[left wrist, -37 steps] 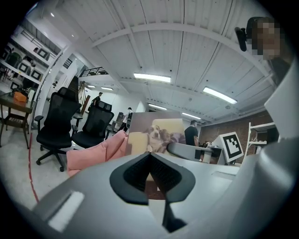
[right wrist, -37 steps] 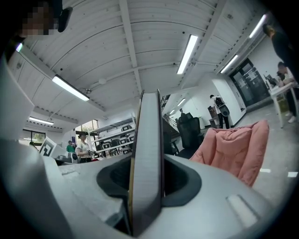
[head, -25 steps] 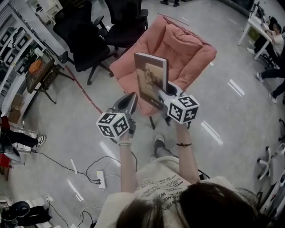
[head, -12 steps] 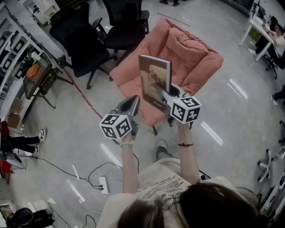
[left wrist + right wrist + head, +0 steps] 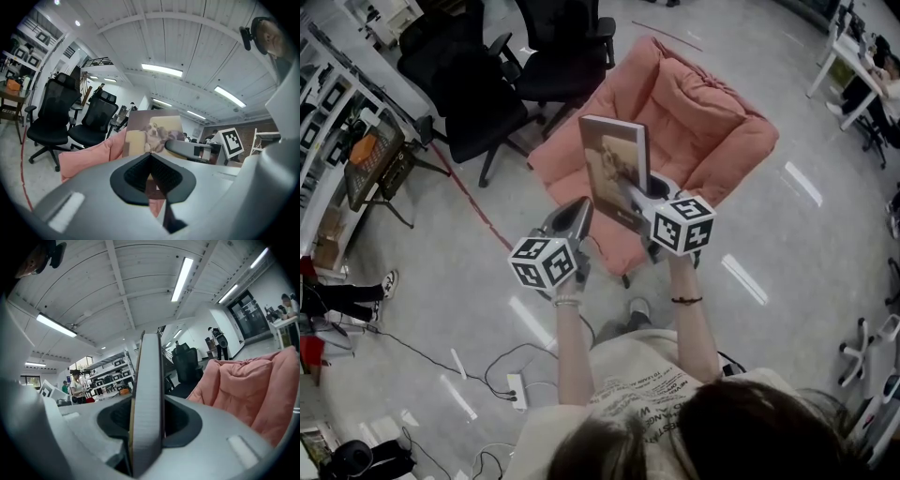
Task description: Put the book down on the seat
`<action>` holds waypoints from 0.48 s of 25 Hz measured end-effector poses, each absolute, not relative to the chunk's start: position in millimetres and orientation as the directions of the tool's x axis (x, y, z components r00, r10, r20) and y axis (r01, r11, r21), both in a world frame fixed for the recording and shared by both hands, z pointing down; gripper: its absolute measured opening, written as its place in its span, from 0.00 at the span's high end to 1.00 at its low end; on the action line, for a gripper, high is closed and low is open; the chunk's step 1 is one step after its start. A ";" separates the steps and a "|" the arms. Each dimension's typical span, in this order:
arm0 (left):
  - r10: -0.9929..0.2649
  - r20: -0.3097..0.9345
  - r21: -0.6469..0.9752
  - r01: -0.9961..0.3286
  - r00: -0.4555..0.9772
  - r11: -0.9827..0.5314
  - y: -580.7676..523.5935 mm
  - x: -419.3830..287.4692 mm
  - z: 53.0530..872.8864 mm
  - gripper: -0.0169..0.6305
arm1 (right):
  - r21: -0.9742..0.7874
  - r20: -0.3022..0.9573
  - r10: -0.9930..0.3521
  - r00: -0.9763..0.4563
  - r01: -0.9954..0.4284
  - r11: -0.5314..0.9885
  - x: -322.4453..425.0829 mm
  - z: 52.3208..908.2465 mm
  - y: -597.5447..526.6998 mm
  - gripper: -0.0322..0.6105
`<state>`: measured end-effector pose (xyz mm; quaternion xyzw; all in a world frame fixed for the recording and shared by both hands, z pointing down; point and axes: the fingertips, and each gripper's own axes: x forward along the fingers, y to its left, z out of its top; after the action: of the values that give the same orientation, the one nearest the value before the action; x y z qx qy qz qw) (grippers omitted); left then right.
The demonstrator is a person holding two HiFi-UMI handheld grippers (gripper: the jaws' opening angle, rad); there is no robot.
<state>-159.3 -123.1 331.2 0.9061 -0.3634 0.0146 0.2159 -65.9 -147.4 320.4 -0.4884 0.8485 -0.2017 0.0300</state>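
Right tongs (image 5: 636, 194) are clamped on the lower near edge of the book (image 5: 614, 164), pads pressing both covers. The left tongs (image 5: 579, 208) are pinched together on nothing, just beside the right pair and level with them. Since a second ago both pairs have travelled forward with the book. The pink chair (image 5: 712, 122) has drawn closer under them, so the book now hangs over the front half of the seat (image 5: 565, 155) rather than before its edge. The grip itself has not changed.

The book stands upright above the right tongs, its front cover turned towards the left pair. That cover shows a dog lying on a pale sofa above a darker band. From the right tongs' own camera it is seen edge-on, a grey page block filling the gap between the jaws.

Ahead of the tongs the seat cushion lies bare, walled by the padded back and arm beyond and to the right. Left of the left tongs stand black office chairs (image 5: 487, 103), close to the pink chair's side. Below the tongs the floor (image 5: 769, 244) is open, with a power strip (image 5: 517, 379) back beside the person.
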 end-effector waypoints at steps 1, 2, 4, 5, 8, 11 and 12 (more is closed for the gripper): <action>-0.655 0.185 0.382 -0.667 0.733 -0.639 -127.8 -159.0 333.7 0.98 | -0.373 0.148 -0.840 -0.521 -0.816 0.441 -66.6 322.8 -152.2 0.72; -0.656 0.188 0.383 -0.669 0.731 -0.637 -132.0 -159.7 336.2 0.98 | -0.373 0.152 -0.839 -0.523 -0.816 0.441 -68.5 325.4 -156.6 0.72; -0.652 0.200 0.384 -0.671 0.731 -0.635 -139.7 -163.3 340.3 0.98 | -0.372 0.168 -0.836 -0.523 -0.819 0.437 -73.3 330.6 -164.3 0.72; -0.649 0.207 0.385 -0.671 0.732 -0.633 -143.8 -165.5 341.7 0.98 | -0.374 0.175 -0.836 -0.520 -0.821 0.432 -74.8 332.6 -168.2 0.72; -0.645 0.223 0.391 -0.673 0.731 -0.628 -161.4 -171.5 347.0 0.98 | -0.392 0.186 -0.841 -0.507 -0.824 0.410 -75.6 339.8 -183.8 0.72; -0.634 0.243 0.395 -0.672 0.734 -0.626 -186.3 -176.7 357.4 0.98 | -0.405 0.204 -0.848 -0.489 -0.831 0.382 -76.7 350.9 -205.2 0.72; -0.628 0.251 0.397 -0.670 0.737 -0.628 -193.8 -178.2 361.9 0.98 | -0.409 0.209 -0.850 -0.484 -0.833 0.373 -77.9 354.9 -211.8 0.72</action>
<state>-178.2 -193.8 361.9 0.9010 -0.3600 0.0442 0.2380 -77.9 -211.8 354.9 -0.5078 0.8284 -0.2357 0.0185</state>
